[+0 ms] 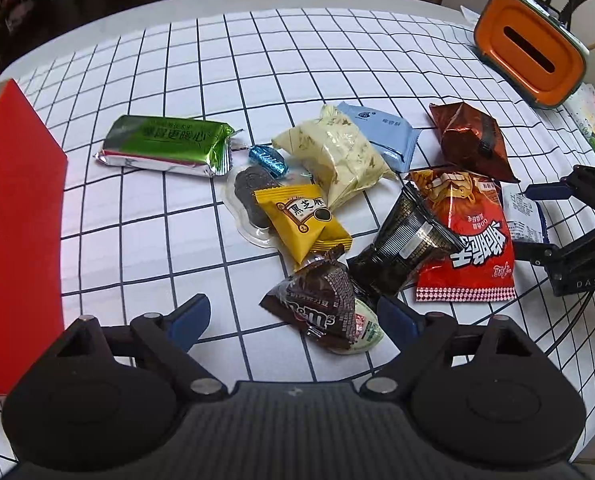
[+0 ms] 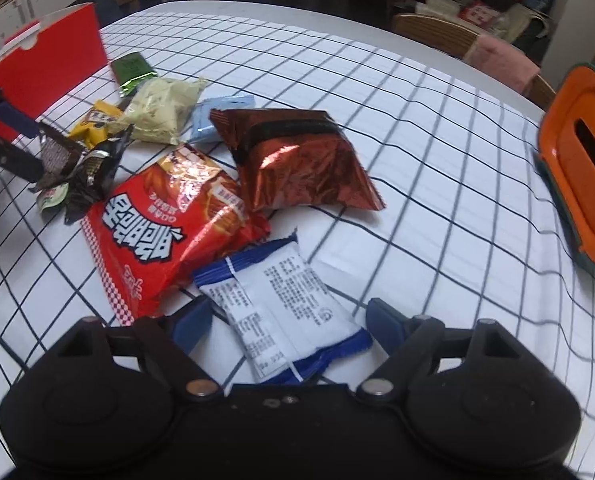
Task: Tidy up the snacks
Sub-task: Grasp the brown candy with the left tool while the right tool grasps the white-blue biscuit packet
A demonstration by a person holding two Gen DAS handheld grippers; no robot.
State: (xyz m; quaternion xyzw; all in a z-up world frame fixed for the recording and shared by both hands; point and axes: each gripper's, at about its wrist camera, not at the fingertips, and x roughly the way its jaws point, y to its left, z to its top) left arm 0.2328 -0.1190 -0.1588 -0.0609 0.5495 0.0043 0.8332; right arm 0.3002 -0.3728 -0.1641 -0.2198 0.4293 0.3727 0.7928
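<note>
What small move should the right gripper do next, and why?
Probably close on the white-and-blue packet. The right gripper is open, a finger on each side of the packet, not yet pressing it, and the packet lies flat on the table, mostly apart from the red bag.

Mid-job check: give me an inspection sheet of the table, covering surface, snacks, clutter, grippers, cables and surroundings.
Surface: white grid tablecloth, flat.
Job's things: loose snack pile; green bar apart at the left; M&M's pouch between the left fingers; blue-and-white packet between the right fingers; red chip bag overlaps that packet's edge; red box at the left edge.
Clutter: orange tissue holder at the far right.
Grippers: left gripper open; right gripper open; neither pressing its packet.
Cables: thin dark cable below the right gripper.
Surroundings: wooden chairs behind the table; cluttered room beyond.
</note>
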